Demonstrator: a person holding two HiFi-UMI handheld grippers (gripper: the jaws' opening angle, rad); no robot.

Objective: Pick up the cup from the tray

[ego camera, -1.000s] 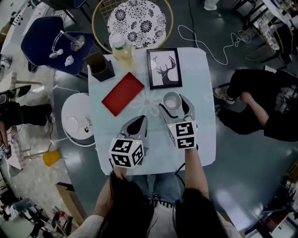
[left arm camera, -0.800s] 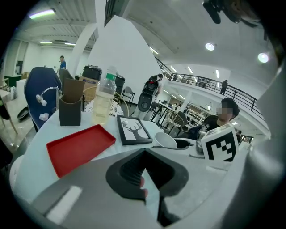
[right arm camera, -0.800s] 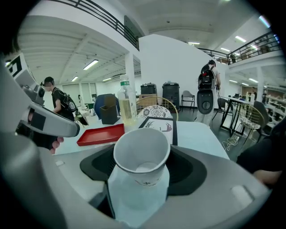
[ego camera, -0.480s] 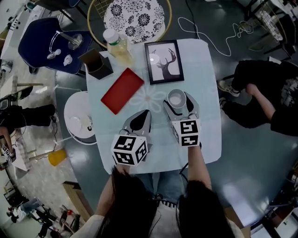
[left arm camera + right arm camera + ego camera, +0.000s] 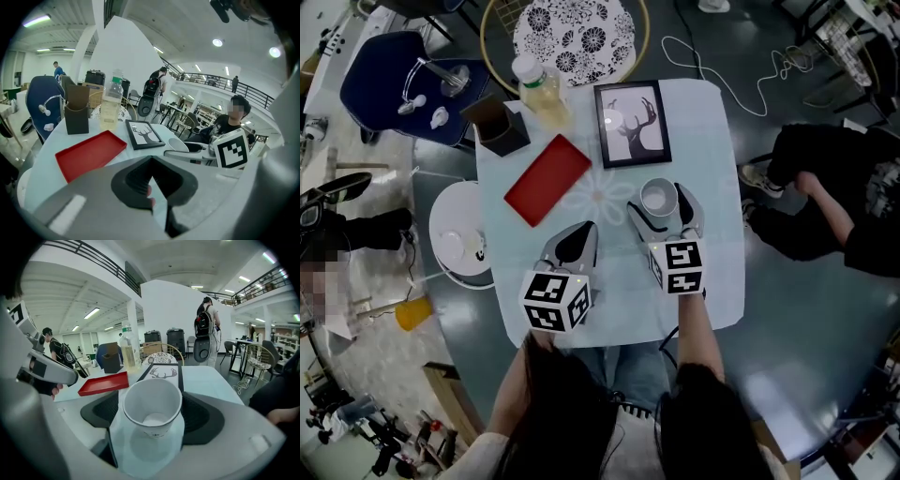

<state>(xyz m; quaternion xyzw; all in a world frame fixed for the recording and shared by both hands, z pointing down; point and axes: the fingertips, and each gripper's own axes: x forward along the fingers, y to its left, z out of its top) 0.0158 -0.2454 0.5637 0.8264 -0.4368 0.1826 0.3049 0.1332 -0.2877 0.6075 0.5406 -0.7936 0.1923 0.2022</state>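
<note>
Right gripper: jaws wide and just been opening, the white paper cup upright between the pads, not clamped. Cup stands on the table, well apart from the red tray. Left gripper closed, empty. Step is probably release or pre-grasp. Next: close squarely on the wall without crushing it.
</note>
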